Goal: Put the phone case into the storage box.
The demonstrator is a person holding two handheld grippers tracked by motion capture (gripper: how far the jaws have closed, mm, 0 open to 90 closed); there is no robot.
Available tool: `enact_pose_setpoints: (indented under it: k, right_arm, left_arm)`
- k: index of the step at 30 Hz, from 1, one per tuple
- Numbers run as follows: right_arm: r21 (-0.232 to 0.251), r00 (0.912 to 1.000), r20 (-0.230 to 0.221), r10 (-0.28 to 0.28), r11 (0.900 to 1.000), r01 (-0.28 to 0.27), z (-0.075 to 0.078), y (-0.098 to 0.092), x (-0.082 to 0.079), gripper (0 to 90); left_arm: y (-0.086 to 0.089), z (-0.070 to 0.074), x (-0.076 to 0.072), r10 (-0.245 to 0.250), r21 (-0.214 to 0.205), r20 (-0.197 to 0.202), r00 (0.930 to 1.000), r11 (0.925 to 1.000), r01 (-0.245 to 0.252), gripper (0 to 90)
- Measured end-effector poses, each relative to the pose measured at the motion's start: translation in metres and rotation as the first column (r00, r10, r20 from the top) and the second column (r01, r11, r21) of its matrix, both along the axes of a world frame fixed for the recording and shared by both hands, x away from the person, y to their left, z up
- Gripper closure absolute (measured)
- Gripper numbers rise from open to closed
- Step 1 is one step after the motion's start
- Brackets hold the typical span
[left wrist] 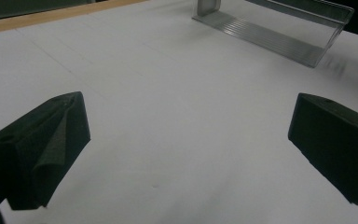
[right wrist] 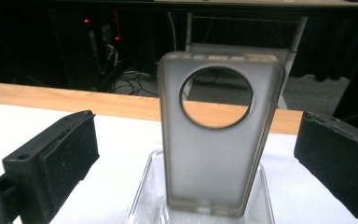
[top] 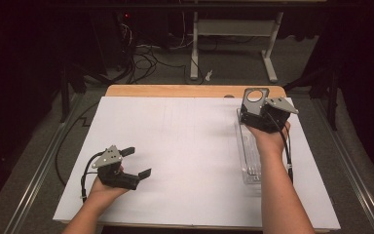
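A frosted translucent phone case (right wrist: 205, 163) with a round camera hole stands upright at the far end of a clear plastic tray (right wrist: 142, 198). My right gripper (right wrist: 198, 135) is open, one jaw on each side of the case and neither touching it. From above, the case (top: 254, 100) rises just beyond the right gripper (top: 255, 111), and the tray (top: 251, 163) runs toward the person. My left gripper (top: 137, 162) hovers open over the white sheet at the near left, nothing between its jaws (left wrist: 186, 130). Its view takes in the tray (left wrist: 279, 32) far off, with the case's foot (left wrist: 209, 7).
A white sheet (top: 185, 146) covers most of the wooden table (top: 175, 90). Beyond the far edge lie dark floor, cables (top: 141, 58) and a white table frame (top: 233, 29). Metal rails (top: 39, 170) run along both sides.
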State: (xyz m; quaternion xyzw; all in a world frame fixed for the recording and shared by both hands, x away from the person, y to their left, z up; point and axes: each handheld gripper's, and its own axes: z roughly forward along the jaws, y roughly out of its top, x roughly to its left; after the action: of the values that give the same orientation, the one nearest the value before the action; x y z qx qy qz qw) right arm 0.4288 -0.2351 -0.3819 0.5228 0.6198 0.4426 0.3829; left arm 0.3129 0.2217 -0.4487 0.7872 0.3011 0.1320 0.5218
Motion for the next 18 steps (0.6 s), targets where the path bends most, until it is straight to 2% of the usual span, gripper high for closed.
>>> enact_pose_setpoints:
  k: [9, 14, 18]
  right_arm:
    - [0.046, 0.9969, 0.007, 0.078, 0.9959, -0.078, 0.006, -0.01, -0.034, 0.2]
    - [0.049, 0.9911, 0.02, 0.132, 0.99, -0.132, 0.01, -0.014, -0.058, 0.2]
    - [0.059, 0.9829, 0.035, 0.18, 0.9815, -0.182, 0.01, -0.016, -0.079, 0.2]
  left_arm:
    - [-0.001, -0.001, 0.001, 0.006, 0.004, -0.008, 1.0, 1.0, -0.006, 0.2]
    - [-0.001, 0.0, 0.001, 0.011, 0.002, -0.008, 0.9999, 0.9999, -0.011, 0.2]
    - [0.0, 0.0, 0.0, 0.012, -0.001, -0.007, 0.9999, 0.9999, -0.012, 0.2]
